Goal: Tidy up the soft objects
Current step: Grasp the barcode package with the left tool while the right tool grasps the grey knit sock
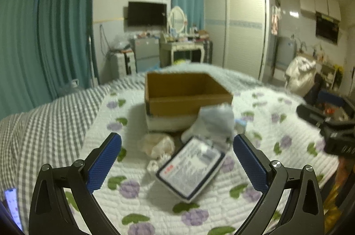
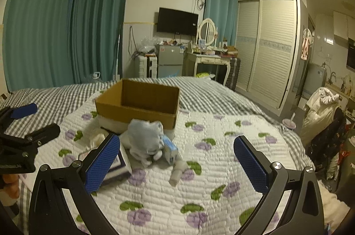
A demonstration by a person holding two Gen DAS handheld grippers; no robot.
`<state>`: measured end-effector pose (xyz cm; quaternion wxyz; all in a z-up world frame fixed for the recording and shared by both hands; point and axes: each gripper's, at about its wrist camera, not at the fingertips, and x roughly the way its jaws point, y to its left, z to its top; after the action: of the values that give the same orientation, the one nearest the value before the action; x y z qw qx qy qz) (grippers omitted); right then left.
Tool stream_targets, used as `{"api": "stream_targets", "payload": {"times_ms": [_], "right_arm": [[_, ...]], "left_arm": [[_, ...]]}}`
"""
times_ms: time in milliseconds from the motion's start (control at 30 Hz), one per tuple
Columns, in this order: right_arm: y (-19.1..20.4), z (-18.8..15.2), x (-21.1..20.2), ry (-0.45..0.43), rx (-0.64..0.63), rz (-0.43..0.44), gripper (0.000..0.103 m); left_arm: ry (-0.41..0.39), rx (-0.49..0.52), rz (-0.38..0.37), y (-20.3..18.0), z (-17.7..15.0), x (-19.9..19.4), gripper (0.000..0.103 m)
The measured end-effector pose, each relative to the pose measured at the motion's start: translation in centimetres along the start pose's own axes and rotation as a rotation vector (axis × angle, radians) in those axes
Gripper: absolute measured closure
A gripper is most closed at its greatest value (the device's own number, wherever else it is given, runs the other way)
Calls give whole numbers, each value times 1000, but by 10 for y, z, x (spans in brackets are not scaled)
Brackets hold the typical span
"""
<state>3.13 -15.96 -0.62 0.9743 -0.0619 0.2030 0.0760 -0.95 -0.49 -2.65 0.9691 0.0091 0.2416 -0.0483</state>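
Left wrist view: a pale blue soft toy lies slumped on the flowered quilt of the bed, touching the front right corner of an open cardboard box. A flat white packet with a dark border rests tilted just in front of the toy, and a crumpled pinkish cloth sits left of it. The left gripper hovers above the quilt with its blue fingers spread wide, holding nothing. The other gripper shows at the right edge.

Right wrist view: the toy looks limp and rumpled in front of the box, beside a small carton and a white tube. The right gripper hangs over the quilt, fingers wide apart and empty.
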Motion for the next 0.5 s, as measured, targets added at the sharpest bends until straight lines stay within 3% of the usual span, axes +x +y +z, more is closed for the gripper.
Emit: {"api": "stream_targets", "payload": {"times_ms": [133, 267, 500], "right_arm": [[-3, -14, 14, 57, 6, -2, 0], [0, -22, 32, 97, 0, 6, 0], [3, -41, 64, 174, -9, 20, 0]], "left_arm": [[112, 28, -49, -7, -29, 37, 1], [198, 62, -40, -18, -52, 71, 1], [218, 112, -11, -23, -56, 108, 1]]}}
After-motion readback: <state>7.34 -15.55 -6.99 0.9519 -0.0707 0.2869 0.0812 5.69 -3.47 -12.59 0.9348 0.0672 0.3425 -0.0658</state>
